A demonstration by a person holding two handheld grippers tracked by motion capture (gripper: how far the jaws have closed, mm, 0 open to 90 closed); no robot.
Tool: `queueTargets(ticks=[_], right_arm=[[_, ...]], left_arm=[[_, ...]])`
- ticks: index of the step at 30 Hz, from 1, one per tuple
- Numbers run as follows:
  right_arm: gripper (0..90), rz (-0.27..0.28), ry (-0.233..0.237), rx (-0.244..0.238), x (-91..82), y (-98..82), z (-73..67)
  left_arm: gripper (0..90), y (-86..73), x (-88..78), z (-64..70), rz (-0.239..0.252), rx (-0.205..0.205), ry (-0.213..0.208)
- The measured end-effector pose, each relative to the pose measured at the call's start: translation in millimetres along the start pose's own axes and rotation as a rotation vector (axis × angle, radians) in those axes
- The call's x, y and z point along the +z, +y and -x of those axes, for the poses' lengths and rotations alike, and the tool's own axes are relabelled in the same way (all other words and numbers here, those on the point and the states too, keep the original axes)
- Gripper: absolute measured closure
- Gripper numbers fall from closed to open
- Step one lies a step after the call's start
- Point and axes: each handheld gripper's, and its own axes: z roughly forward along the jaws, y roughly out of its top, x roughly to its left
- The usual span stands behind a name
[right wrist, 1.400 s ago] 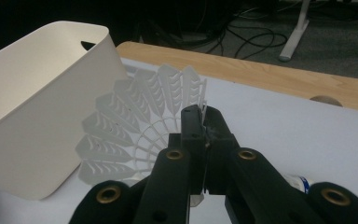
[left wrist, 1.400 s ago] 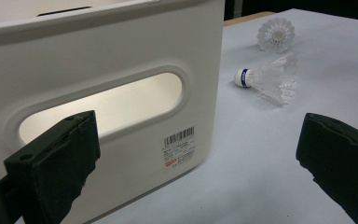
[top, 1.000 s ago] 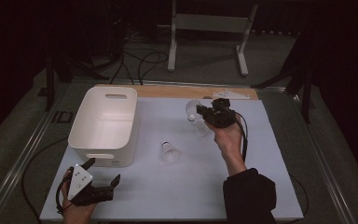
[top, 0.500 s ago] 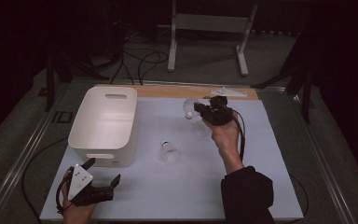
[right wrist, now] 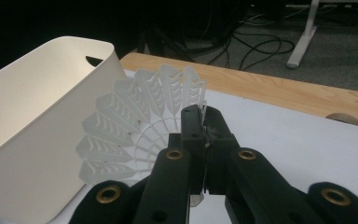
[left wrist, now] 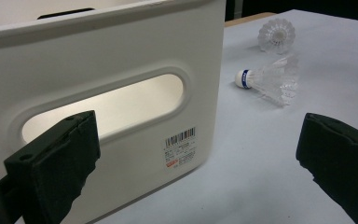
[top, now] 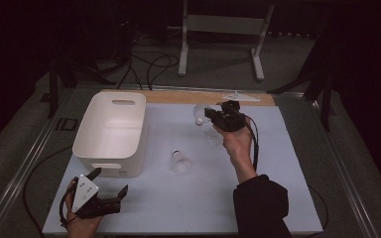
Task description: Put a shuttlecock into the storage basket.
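Right tool (right wrist: 204,140), jaws clamped on the skirt edge of a white shuttlecock (right wrist: 140,130), holds it above the counter (top: 278,163) just beside the far right corner of the white bin (top: 110,133). Left tool (left wrist: 196,154), jaws wide apart and holding nothing, rests near the bin's near end. A second shuttlecock (top: 180,161) lies on the counter; a third (top: 213,139), apparently, beneath the right hand (top: 238,146).

free: mat right of bin (top: 110,130) | obstacles: shuttlecock (top: 179,161) mid-mat, bin wall near left claw (top: 108,185)
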Motion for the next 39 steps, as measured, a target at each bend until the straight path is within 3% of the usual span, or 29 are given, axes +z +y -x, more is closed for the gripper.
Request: queueTargets(ticks=[18,39], right_arm=[[89.0,0.015,0.016,0.017,8.8,0.7,-1.4],[89.0,0.016,0.052,0.0,18.2,8.8,-21.6]], left_arm=[[0.3,0.0,0.1,-0.2,-0.002,0.001,-0.002],[0.3,0.0,-0.3,-0.6,0.001,0.0,-0.002]])
